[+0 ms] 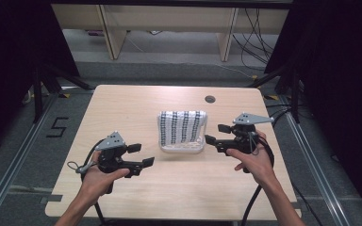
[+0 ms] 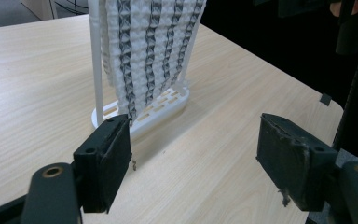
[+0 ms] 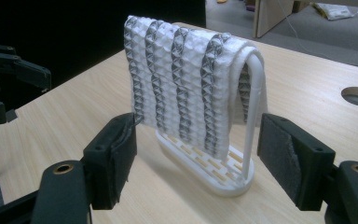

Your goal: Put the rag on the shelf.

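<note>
Plainly, the work centres on the towel [image 1: 182,127], a white waffle cloth with grey stripes, draped over the white rack [image 1: 183,147] near the middle of the table [image 1: 122,108]. It hangs evenly down both faces of the hoop, and the rack's slotted base sits flat on the wood.

Left gripper [image 1: 141,155]: jaws spread wide, nothing between them. It hovers near the front-left of the rack, apart from it. In the left gripper view the towel [image 2: 149,46] hangs ahead, beyond the pads [image 2: 114,158].

Right gripper [image 1: 217,133]: jaws likewise released and empty, just beside the rack's right end. In the right gripper view the towel [image 3: 186,88] and the rack's upright hoop [image 3: 254,116] stand straight ahead, bare wood between them and the jaws.

Progress, as a judgement: either the hanging is finished and both tools are clear, or a removal is about to begin. The frames do not settle which. No contact anywhere now.

Room and edges:
- Broad bare wood left and in front of the rack; free approach there.
- Right gripper sits nearer the table's right edge, with less margin.
- A round cable hole [image 1: 210,99] lies behind the rack, apart from it.
- Rack looks light and narrow-footed; a sideways pull on the cloth could tip it.
</note>
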`<state>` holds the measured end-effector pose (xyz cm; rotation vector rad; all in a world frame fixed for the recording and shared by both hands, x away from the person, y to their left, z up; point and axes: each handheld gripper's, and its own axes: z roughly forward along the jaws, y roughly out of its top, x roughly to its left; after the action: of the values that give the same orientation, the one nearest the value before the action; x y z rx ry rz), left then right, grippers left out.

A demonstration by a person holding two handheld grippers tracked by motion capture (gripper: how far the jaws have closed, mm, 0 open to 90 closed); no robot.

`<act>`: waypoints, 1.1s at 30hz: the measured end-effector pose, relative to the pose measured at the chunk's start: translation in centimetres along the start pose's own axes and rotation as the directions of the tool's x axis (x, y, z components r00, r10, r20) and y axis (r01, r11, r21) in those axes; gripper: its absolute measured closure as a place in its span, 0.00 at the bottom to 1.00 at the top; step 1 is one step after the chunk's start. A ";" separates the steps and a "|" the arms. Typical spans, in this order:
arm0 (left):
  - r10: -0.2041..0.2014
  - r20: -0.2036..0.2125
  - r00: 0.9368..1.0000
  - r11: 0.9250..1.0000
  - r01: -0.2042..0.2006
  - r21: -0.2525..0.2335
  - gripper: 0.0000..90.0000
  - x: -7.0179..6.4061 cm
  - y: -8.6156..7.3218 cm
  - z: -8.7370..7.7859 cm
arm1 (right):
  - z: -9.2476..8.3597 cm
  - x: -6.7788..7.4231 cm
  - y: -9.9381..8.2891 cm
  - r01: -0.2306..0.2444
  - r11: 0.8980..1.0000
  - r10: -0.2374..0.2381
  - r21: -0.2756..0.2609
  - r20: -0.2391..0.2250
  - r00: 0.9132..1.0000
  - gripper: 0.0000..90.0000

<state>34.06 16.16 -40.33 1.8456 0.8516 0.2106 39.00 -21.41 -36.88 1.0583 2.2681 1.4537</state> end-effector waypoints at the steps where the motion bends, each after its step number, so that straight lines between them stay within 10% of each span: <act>1: -0.002 0.008 1.000 1.000 0.002 -0.006 0.28 0.0 -0.2 0.1 | 0.0 0.0 -0.1 -0.005 1.000 0.005 -0.006 -0.007 1.000 0.33; 33: 0.020 0.009 1.000 0.998 -0.020 0.067 0.23 -0.4 -6.2 1.5 | 1.4 2.6 -5.3 -0.003 0.997 0.005 0.082 -0.025 1.000 0.22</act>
<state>31.71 16.06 -46.32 1.9174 0.8438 0.1889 35.61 -19.93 -41.67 1.0743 2.3633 1.3935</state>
